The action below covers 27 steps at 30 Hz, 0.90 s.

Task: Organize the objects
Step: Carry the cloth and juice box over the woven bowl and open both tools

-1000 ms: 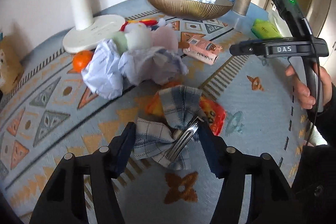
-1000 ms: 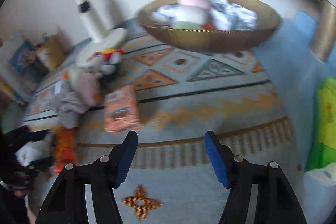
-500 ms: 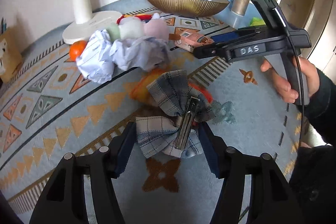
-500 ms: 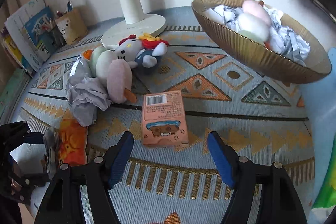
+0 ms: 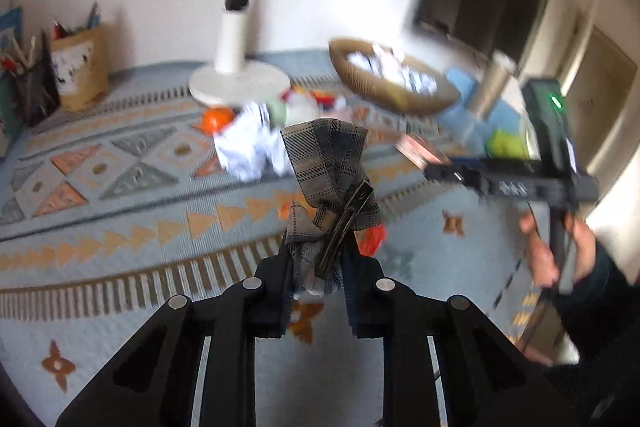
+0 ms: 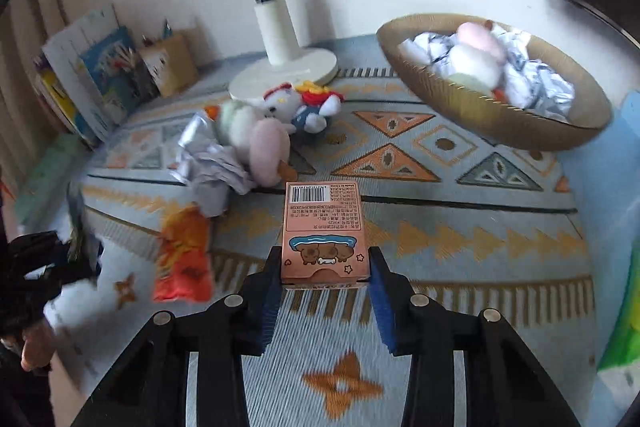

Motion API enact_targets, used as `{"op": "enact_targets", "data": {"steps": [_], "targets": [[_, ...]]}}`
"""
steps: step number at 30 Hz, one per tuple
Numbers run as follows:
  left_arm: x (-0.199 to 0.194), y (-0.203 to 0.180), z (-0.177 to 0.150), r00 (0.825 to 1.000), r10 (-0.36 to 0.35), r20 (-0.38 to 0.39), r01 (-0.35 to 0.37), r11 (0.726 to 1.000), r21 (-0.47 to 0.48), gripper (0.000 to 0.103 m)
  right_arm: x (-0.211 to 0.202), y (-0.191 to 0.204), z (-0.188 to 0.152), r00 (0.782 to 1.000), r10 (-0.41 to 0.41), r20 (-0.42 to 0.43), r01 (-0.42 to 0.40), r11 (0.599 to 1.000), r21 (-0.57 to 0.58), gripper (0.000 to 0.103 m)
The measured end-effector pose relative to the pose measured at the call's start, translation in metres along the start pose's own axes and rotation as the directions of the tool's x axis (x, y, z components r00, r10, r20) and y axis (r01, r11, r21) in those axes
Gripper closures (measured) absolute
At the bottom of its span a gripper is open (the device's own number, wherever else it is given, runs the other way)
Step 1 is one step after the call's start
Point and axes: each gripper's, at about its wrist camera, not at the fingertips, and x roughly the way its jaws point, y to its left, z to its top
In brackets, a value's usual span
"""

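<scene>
Grey plaid bow (image 5: 328, 163), pink box (image 6: 324, 231), orange packet (image 6: 182, 257)
</scene>
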Motion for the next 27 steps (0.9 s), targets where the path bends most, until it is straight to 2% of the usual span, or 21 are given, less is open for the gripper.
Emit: {"op": "enact_targets", "data": {"steps": [3,7,10,13,17,19,20,21,22,23,24,27], "targets": [[-0.007,-0.018,0.027,0.999,0.012,0.047,-0.013,1.0,0.022,0.085,-0.03,-0.006,0.006,0.999,0.008,0.047,-0.009,1.0,0.015,0.064],[-0.001,-0.054,0.083,0.994,-0.01,0.108,0.004,0.998,0.057,0.085,-0.078,-0.022,0.032,0.988,-0.037,0.152,0.033,0.999,0.03,0.064],[0.027,-0.079,0.127,0.994,-0.054,0.096,0.047,0.996,0.076,0.085,-0.113,-0.047,0.058,0.967,-0.099,0.235,0.08,0.993,0.09,0.064],[0.062,-0.101,0.151,0.995,-0.056,0.084,0.05,0.996,0.074,0.085,-0.138,-0.075,0.08,0.938,-0.168,0.303,0.121,0.978,0.169,0.063],[0.117,-0.126,0.178,0.999,-0.033,0.037,0.03,0.996,0.089,0.083,-0.135,-0.108,0.107,0.922,-0.236,0.306,0.163,0.955,0.248,0.063],[0.135,-0.133,0.19,0.999,0.005,0.034,-0.008,0.996,0.085,0.075,-0.125,-0.12,0.119,0.925,-0.25,0.285,0.169,0.945,0.28,0.063],[0.149,-0.133,0.197,1.0,0.012,0.028,-0.013,0.998,0.06,0.061,-0.119,-0.125,0.124,0.925,-0.249,0.286,0.163,0.943,0.29,0.063],[0.159,-0.133,0.201,1.0,0.013,0.014,-0.014,0.999,0.044,0.039,-0.112,-0.13,0.129,0.924,-0.258,0.282,0.17,0.939,0.3,0.059],[0.171,-0.129,0.205,1.0,0.015,-0.01,-0.015,1.0,0.02,0.028,-0.102,-0.134,0.134,0.924,-0.276,0.264,0.192,0.933,0.305,0.043],[0.177,-0.124,0.204,1.0,0.005,-0.018,-0.005,1.0,-0.012,0.025,-0.09,-0.141,0.138,0.93,-0.296,0.218,0.22,0.923,0.314,0.037],[0.181,-0.12,0.203,1.0,-0.011,-0.021,0.01,0.999,-0.034,0.025,-0.081,-0.148,0.139,0.936,-0.3,0.185,0.227,0.915,0.334,0.036],[0.18,-0.111,0.194,0.999,-0.022,-0.034,0.02,0.999,-0.046,0.025,-0.071,-0.159,0.131,0.959,-0.224,0.176,0.147,0.918,0.368,0.036]]}}
